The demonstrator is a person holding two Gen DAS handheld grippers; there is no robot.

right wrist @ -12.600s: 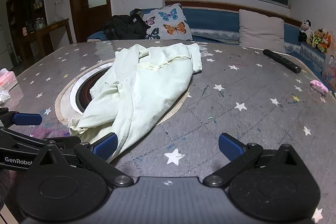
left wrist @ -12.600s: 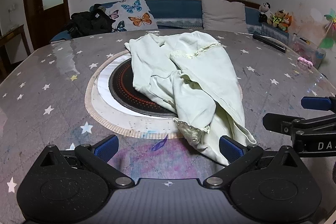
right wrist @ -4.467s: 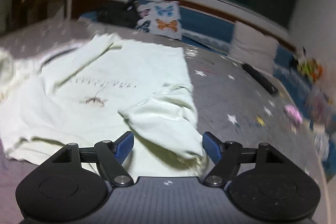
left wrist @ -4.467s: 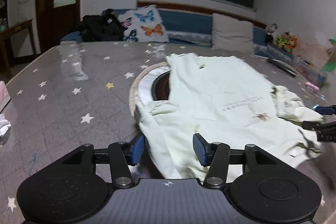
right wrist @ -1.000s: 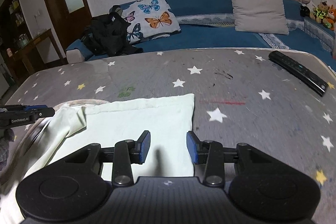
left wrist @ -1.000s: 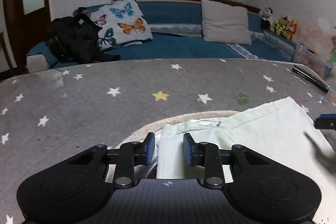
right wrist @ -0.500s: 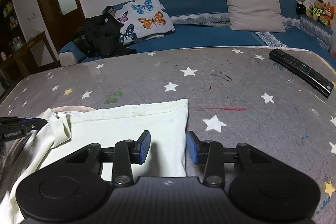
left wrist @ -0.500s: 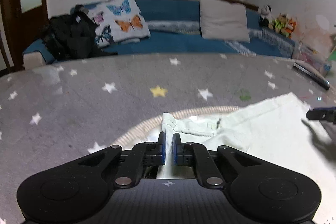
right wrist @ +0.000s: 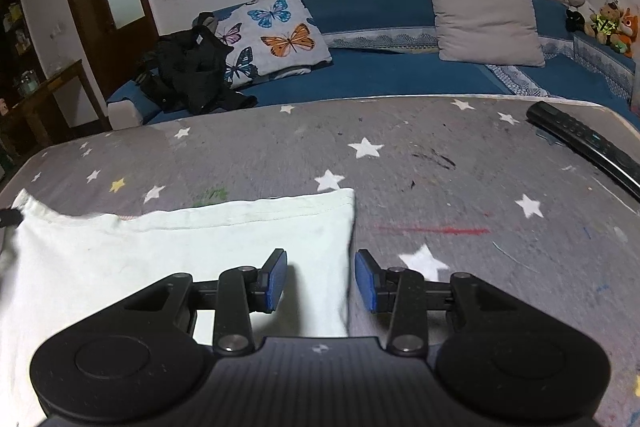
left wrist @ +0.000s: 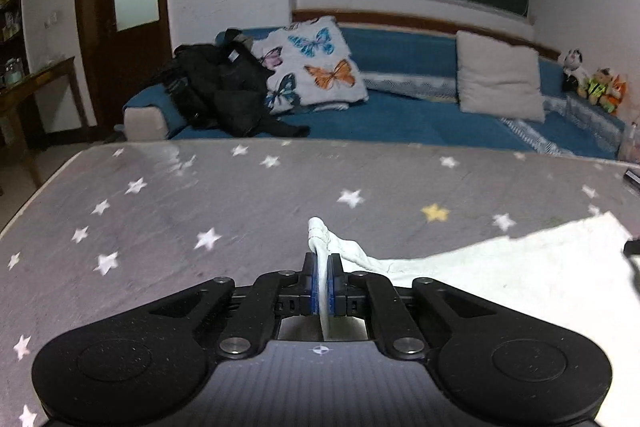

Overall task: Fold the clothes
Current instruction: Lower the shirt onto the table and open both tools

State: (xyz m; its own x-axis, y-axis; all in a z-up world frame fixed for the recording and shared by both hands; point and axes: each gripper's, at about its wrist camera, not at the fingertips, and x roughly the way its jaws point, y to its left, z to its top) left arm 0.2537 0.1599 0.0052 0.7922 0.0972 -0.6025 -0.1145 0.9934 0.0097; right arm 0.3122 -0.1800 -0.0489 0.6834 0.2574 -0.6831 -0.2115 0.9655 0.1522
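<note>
In the left wrist view, our left gripper [left wrist: 320,285] is clenched on a bunched corner of the pale green cotton garment [left wrist: 500,275]. A tuft of hem pokes out above the blue pads, and the cloth trails off to the right across the grey star-printed tablecloth [left wrist: 200,195]. Beyond the table edge sit the blue sofa [left wrist: 400,115] and the butterfly-print cushion [left wrist: 316,67]. The pinch looks thin (only a ridge of fabric sits between the pads), so we judge a sharp pull could slip the corner out and spoil the fold.

In the right wrist view, our right gripper [right wrist: 320,281] is released, its jaws standing apart over the garment's far right corner with nothing pressed between them. The cloth's side edge runs down through the gap. The garment [right wrist: 180,247] lies flat on the tablecloth [right wrist: 460,195], its top hem roughly straight. A black remote control [right wrist: 580,143] lies near the table's right edge, well apart from the cloth. If we close here, we may catch only the top layer or miss the edge, and one side carried alone would skew the fold.
</note>
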